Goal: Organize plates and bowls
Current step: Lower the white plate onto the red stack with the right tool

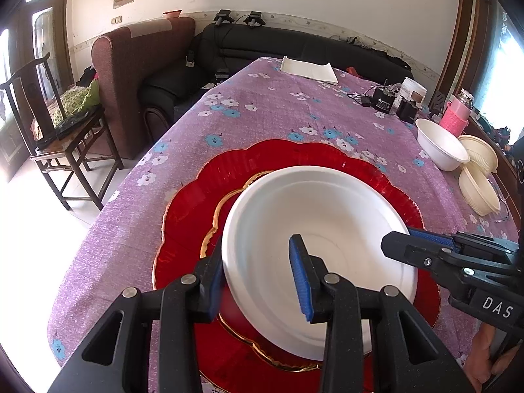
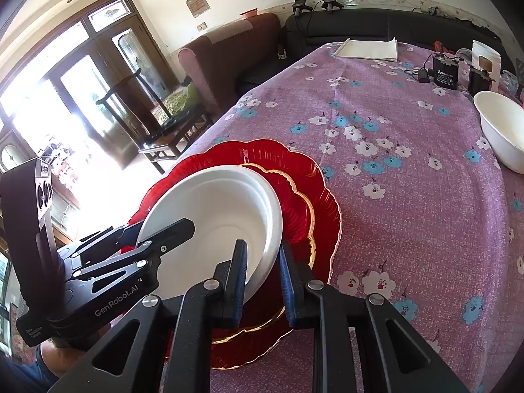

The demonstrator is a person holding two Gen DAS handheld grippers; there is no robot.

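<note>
I hold a two-finger gripper in each hand over a table (image 1: 278, 111) covered in a purple cloth printed with white and blue flowers.

Near the table's front edge lies a large red plate (image 1: 209, 177) with a scalloped rim. A smaller red plate with a gold rim (image 1: 226, 206) rests on it, and a white bowl (image 1: 327, 209) sits on that, tilted slightly.

My left gripper (image 1: 262, 281) straddles the bowl's near-left rim, one blue-padded finger outside the wall and one inside. The fingers are narrowly spread, and I cannot tell whether the pads actually press on the wall.

My right gripper (image 2: 263, 278) straddles the bowl's right rim, one finger inside and one outside. The inner finger lies against the rim; a small gap shows before the outer finger, so I cannot tell whether it is gripping. From the left camera this gripper enters from the right, its tips at the bowl's rim.

Far right on the table stands a second white bowl (image 1: 440, 145), with cream bowls (image 1: 479, 177) just beside it, lying on their sides. Behind them is a pink bottle (image 1: 455, 116). Black boxes (image 1: 383, 100) with cables and a white tub (image 1: 414, 90) sit further back. A folded white cloth (image 1: 309, 69) lies at the far end.

Beyond the table are a black sofa (image 1: 262, 42), a maroon armchair (image 1: 131, 75) and a wooden chair (image 1: 55, 124).
</note>
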